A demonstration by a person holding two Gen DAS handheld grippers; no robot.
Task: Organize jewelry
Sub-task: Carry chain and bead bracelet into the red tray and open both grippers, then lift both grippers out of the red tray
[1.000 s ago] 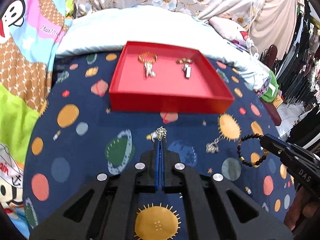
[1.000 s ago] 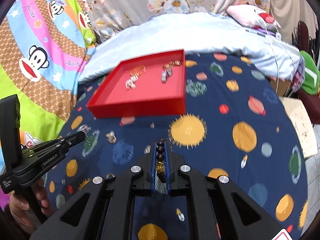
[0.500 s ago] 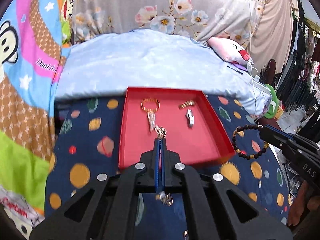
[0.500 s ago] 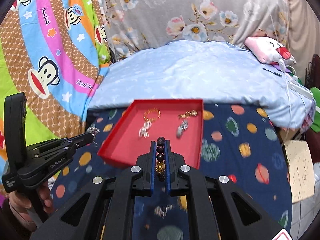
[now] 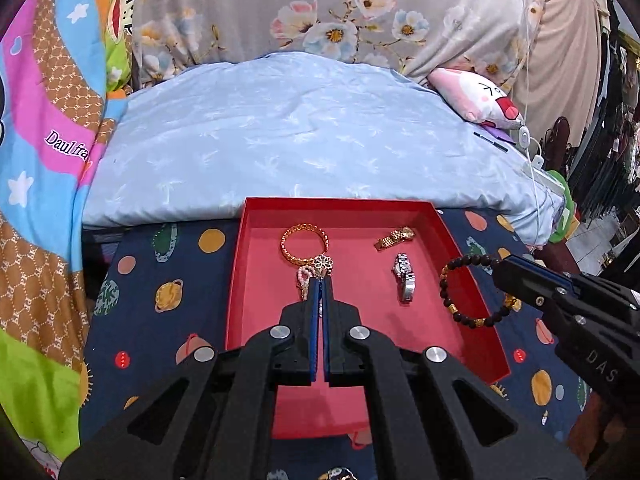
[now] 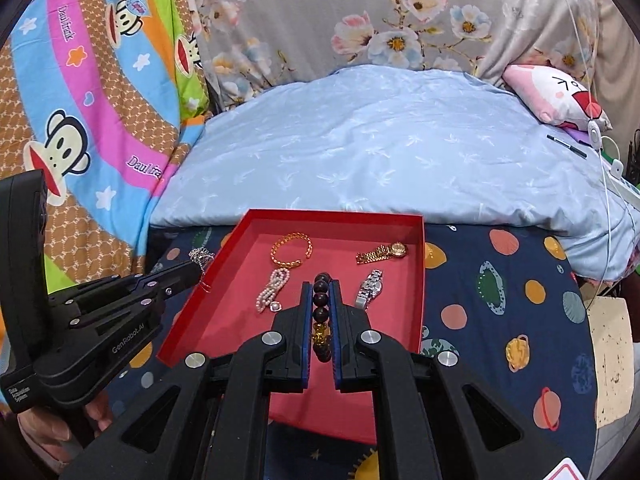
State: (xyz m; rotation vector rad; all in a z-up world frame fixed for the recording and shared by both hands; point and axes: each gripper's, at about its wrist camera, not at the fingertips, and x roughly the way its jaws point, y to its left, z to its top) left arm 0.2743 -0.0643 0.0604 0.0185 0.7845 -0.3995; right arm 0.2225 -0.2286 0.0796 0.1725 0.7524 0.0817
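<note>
left tool [image 5: 319,280] pinches a flower charm [image 5: 322,263]; right tool [image 6: 321,285] clenches a beaded bracelet [image 6: 321,312], both above the red tray [image 6: 416,280].

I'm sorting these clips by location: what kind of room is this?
Most likely a bedroom: a bed with a pale blue duvet, a cartoon pillow and floral bedding behind. The red tray sits on a planet-print cover.

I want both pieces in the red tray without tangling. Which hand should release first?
Right, probably. The right tongs grip the dark bead bracelet over bare tray floor. The left tongs hold the silver flower charm directly above the pearl strand and gold bangle.
</note>
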